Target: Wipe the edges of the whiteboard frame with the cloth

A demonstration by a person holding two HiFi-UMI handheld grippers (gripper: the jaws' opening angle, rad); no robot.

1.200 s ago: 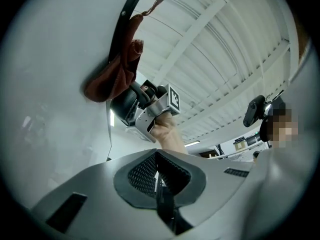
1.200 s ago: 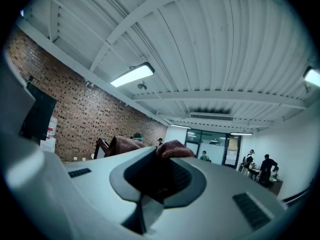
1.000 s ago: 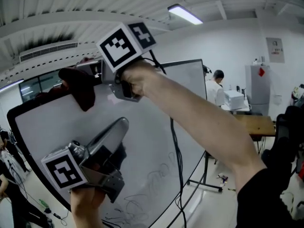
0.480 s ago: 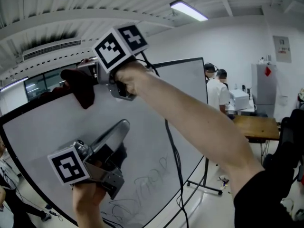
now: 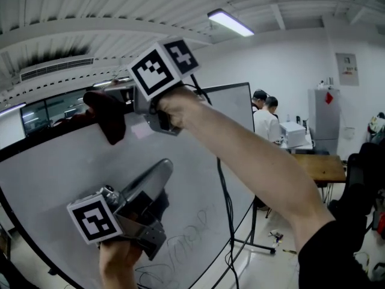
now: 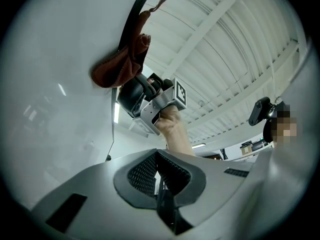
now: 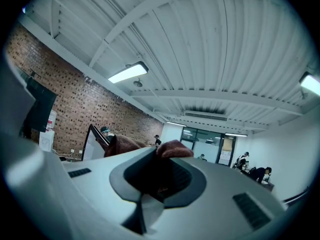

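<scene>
The whiteboard [image 5: 192,161] stands tilted in the head view, with a black frame [image 5: 228,87] along its top. My right gripper [image 5: 114,104] is raised to that top edge, shut on a dark red cloth [image 5: 109,120] that hangs over the frame. In the right gripper view the cloth [image 7: 172,148] bunches between the jaws of the right gripper [image 7: 159,159]. My left gripper [image 5: 165,164] points up against the board face lower down, jaws shut with nothing in them. The left gripper view shows the cloth [image 6: 122,59] draped on the frame [image 6: 132,29], above the left gripper [image 6: 159,159].
Faint marker scribbles [image 5: 186,233] cover the board's lower part. A black cable [image 5: 224,191] hangs from my right gripper across the board. Two people [image 5: 264,116] stand at the back right near a wooden table [image 5: 322,161] and a grey cabinet [image 5: 325,116]. The board's stand legs [image 5: 264,245] rest on the floor.
The view has shifted a little and the board sits lower in it. My right gripper keeps the cloth on the top frame edge, nudged slightly right. The left gripper stays against the board.
</scene>
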